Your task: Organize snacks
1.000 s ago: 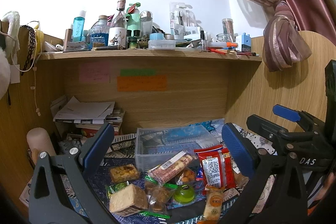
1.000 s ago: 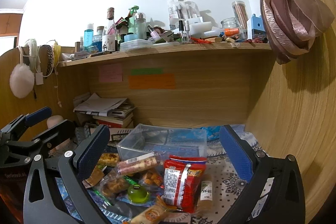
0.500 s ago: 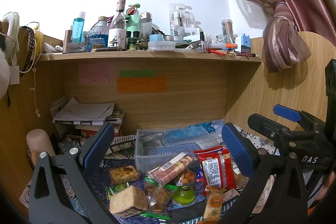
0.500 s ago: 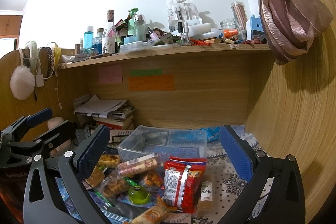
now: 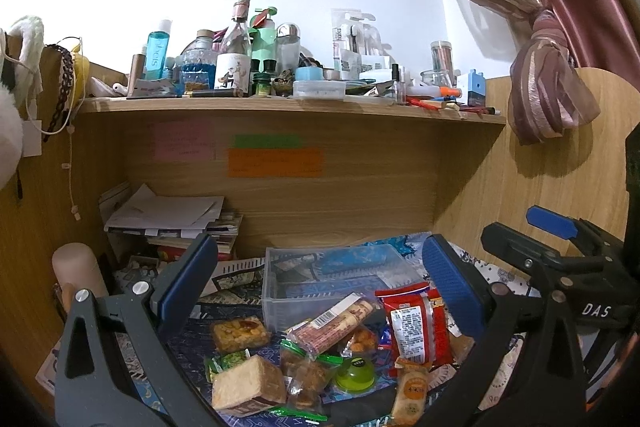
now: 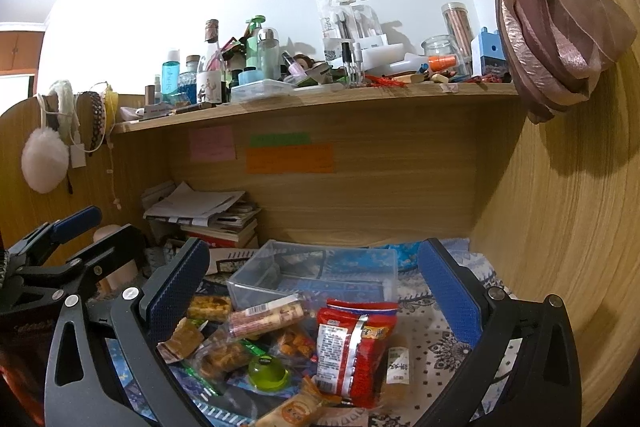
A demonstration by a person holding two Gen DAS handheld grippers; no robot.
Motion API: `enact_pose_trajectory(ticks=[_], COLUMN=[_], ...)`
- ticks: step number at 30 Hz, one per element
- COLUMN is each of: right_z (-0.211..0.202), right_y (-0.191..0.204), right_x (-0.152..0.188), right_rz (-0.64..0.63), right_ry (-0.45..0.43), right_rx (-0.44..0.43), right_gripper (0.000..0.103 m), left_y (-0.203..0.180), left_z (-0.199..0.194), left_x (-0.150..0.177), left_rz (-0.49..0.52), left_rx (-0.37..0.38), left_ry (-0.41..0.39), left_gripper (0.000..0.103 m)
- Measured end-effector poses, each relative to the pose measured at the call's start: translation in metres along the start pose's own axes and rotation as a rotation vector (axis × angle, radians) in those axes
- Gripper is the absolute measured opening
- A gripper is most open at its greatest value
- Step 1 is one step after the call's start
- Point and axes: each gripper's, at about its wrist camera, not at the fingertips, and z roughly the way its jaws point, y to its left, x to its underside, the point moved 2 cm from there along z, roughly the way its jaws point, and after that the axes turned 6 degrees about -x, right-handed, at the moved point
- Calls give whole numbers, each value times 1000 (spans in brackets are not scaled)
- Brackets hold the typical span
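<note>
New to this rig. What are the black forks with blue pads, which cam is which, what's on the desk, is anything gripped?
No robot here: a person holds one two-finger gripper in each hand, each carrying a fisheye camera that looks forward along its fingers. The forks are those fingers.

Left wrist view: the left gripper frames the picture, and the right gripper shows at the right edge. Right wrist view: the right gripper frames it, with the left gripper at the left edge.

On the patterned cloth lies a pile of wrapped snacks, including a red packet, a green jelly cup and a long roll. Behind them stands a clear plastic box, with no snacks visible inside.

Both grippers are open and hold nothing.
</note>
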Motion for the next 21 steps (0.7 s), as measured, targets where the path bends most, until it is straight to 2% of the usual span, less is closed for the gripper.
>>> enact_pose_trajectory(ticks=[21], right_z=[0], right_y=[6], right_x=[4], right_rz=[-7], right_ry=[-2], right_rx=[-16], right_gripper=[103], left_y=[2], left_z=[2], left_x=[5], left_rz=[-3], left_rx=[11], left_ry=[12], left_gripper=[103])
